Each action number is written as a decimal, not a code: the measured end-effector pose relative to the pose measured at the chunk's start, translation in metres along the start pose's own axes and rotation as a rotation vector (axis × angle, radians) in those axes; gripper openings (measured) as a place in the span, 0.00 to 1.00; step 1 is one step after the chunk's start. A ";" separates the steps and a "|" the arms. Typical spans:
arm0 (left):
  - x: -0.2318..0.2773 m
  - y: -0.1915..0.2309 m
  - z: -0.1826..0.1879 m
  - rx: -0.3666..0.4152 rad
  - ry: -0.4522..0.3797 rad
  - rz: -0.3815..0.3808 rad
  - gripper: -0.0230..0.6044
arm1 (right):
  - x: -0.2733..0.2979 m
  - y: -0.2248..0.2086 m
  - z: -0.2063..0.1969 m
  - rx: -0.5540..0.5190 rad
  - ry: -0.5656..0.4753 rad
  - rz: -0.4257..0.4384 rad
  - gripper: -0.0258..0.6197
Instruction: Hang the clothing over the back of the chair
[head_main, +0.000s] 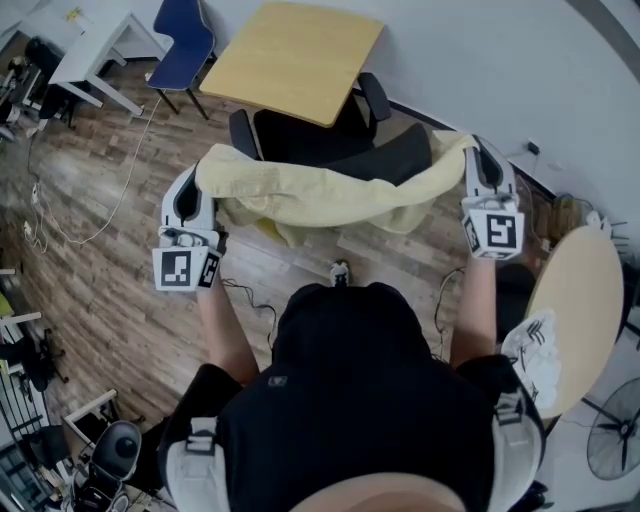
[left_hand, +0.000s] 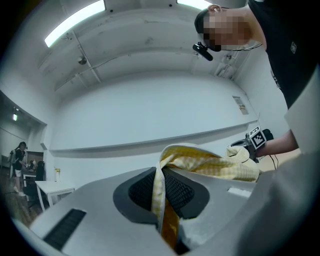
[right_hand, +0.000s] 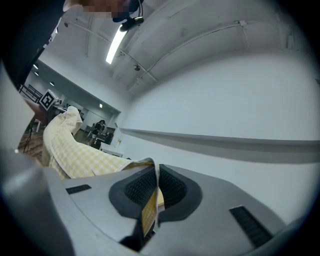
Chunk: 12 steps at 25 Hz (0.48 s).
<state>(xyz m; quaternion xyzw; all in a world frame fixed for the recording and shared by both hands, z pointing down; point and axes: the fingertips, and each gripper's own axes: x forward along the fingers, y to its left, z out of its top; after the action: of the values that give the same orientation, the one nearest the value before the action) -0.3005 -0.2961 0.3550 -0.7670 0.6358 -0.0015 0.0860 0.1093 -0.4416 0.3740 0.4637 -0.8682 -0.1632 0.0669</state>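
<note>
A pale yellow checked garment (head_main: 320, 195) stretches between my two grippers, sagging in front of a black office chair (head_main: 330, 140). My left gripper (head_main: 200, 175) is shut on the garment's left end, and its own view shows the yellow cloth (left_hand: 162, 200) pinched between the dark pads. My right gripper (head_main: 470, 155) is shut on the right end, where a fold of cloth (right_hand: 150, 205) runs through the shut jaws. Both grippers point level toward the chair, which stands just beyond the cloth, partly hidden by it.
A light wooden table (head_main: 295, 60) stands right behind the chair, against the white wall. A blue chair (head_main: 185, 45) and a white desk (head_main: 95, 50) are at the far left. A round wooden table (head_main: 575, 310) is at the right. Cables (head_main: 90, 200) trail over the wood floor.
</note>
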 end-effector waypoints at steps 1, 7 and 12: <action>0.003 0.000 -0.001 0.003 0.001 -0.006 0.08 | 0.002 0.000 -0.002 0.003 -0.001 -0.001 0.04; 0.012 0.002 -0.004 0.006 0.002 -0.025 0.08 | 0.014 -0.002 -0.006 0.010 0.015 -0.014 0.04; 0.020 0.005 -0.008 0.000 0.009 -0.026 0.08 | 0.027 -0.001 -0.011 0.016 0.024 -0.004 0.04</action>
<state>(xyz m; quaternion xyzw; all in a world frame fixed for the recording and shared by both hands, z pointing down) -0.3023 -0.3173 0.3599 -0.7751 0.6262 -0.0060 0.0834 0.0977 -0.4674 0.3830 0.4680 -0.8677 -0.1509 0.0733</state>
